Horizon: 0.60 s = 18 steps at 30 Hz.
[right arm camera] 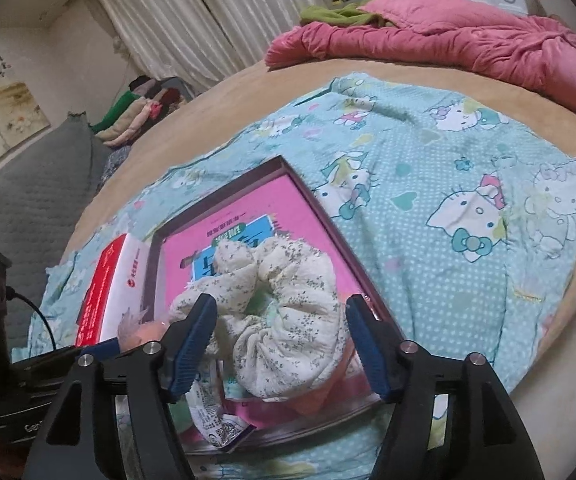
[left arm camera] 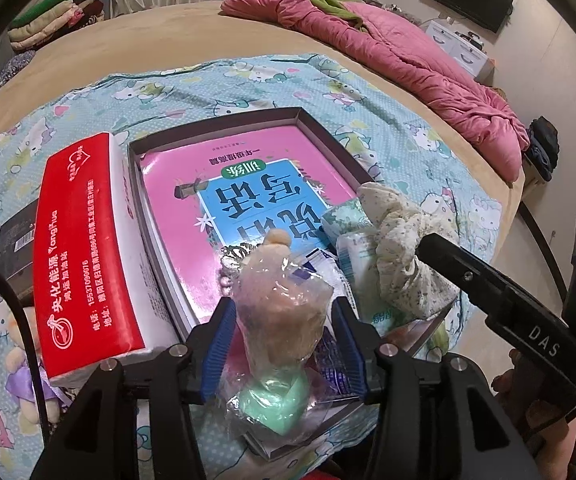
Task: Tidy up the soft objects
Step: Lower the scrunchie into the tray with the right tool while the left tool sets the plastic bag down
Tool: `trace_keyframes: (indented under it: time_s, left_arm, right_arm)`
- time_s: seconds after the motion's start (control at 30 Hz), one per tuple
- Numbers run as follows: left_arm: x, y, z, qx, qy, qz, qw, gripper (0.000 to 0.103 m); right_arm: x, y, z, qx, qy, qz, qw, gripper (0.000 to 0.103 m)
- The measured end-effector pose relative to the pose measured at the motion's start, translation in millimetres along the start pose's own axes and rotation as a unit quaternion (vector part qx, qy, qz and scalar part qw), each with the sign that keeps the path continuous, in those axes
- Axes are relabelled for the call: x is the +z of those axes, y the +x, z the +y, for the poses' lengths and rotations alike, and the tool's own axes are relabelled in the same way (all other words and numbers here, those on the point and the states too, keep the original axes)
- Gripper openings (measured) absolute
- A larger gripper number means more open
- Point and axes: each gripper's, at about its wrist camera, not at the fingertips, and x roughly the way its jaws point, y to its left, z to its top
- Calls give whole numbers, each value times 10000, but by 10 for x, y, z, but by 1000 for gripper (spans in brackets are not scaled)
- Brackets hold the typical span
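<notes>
Two claws — scrunchie between right claw

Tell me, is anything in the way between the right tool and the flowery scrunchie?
Nothing visible: the flowery scrunchie lies right between the right tool's open fingers, inside the box on the pink book.

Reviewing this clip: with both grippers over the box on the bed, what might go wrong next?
1. The left gripper has a slippery plastic-wrapped doll between its pads; it may slide out.
2. The floral scrunchie lies between the open right gripper pads at the crowded corner of the box; it may roll out.
</notes>
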Motion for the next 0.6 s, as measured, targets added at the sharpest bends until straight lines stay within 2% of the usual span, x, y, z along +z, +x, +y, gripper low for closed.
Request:
trace_keyframes:
  time_s: [0.3, 0.6]
  left_arm:
    - [5, -38, 11, -25, 16, -48, 10000, 53]
    - [-21, -177, 6, -74, 32, -182, 9998, 58]
  right_arm:
    - [63, -190, 23, -116, -39, -484, 9988, 74]
    - [70, -257, 85, -104, -133, -578, 9982, 75]
